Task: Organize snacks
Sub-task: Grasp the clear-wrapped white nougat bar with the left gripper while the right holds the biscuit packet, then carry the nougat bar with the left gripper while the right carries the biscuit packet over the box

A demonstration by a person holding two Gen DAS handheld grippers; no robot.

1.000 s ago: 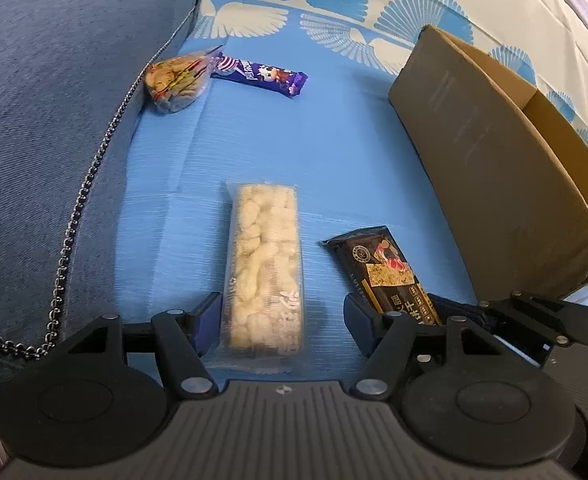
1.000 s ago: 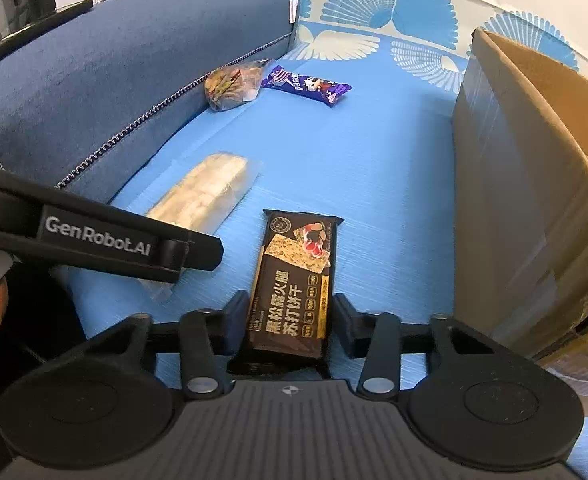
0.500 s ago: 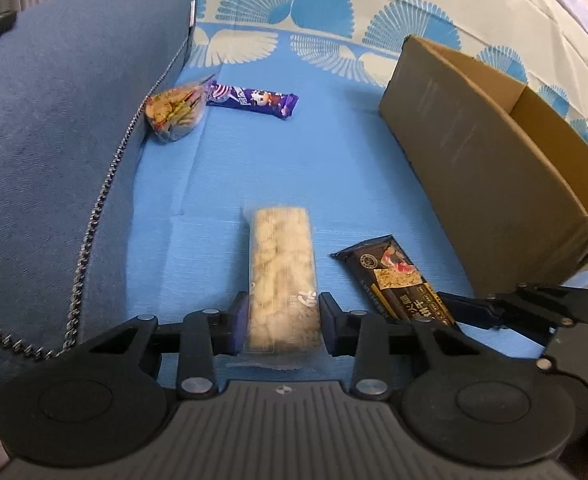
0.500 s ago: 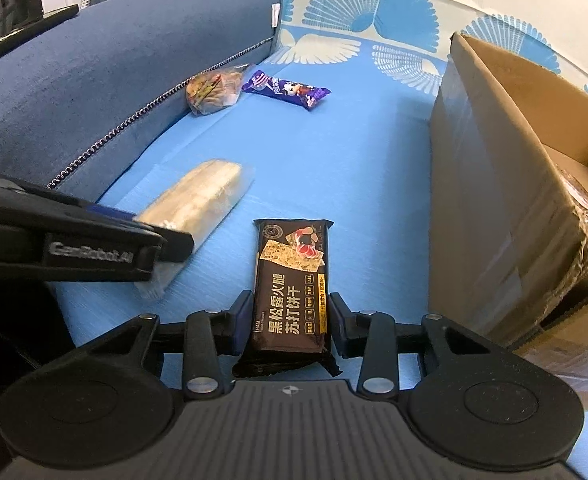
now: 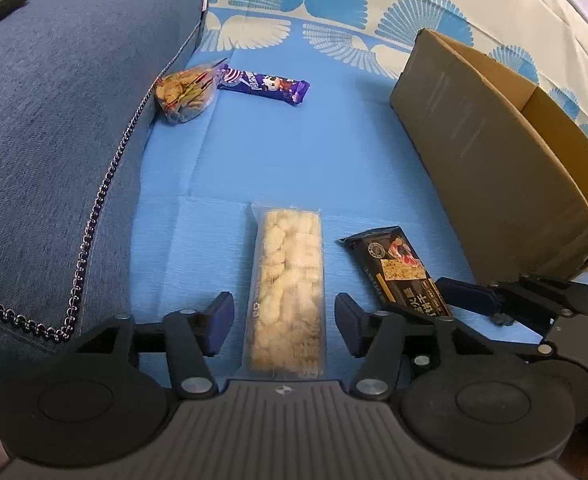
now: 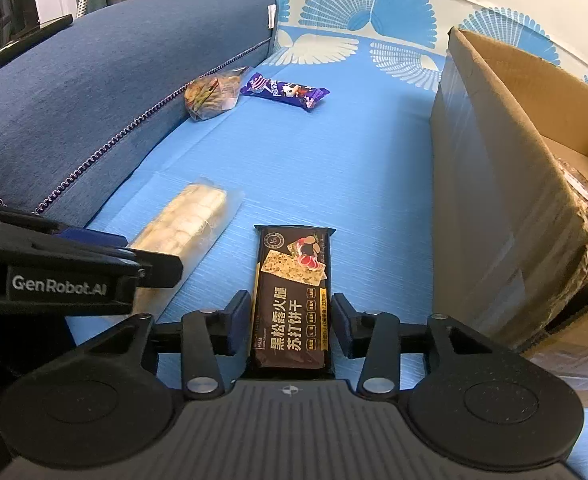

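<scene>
A clear pack of pale puffed snacks [image 5: 288,292] lies on the blue cloth between the fingers of my left gripper [image 5: 284,322], which is open with gaps on both sides. The pack also shows in the right wrist view [image 6: 182,228]. A dark cracker pack [image 6: 292,292] sits between the fingers of my right gripper [image 6: 291,320], whose pads touch its sides; it also shows in the left wrist view [image 5: 398,272]. A purple bar [image 5: 264,85] and a clear bag of mixed snacks [image 5: 184,92] lie farther back.
An open cardboard box [image 6: 506,168] stands on the right, with a wrapped item inside. A dark blue sofa cushion [image 5: 54,120] runs along the left. The blue cloth [image 6: 314,168] spreads between them.
My left gripper closed on the puffed snack pack half a second ago and has opened again. My right gripper has closed in on the cracker pack.
</scene>
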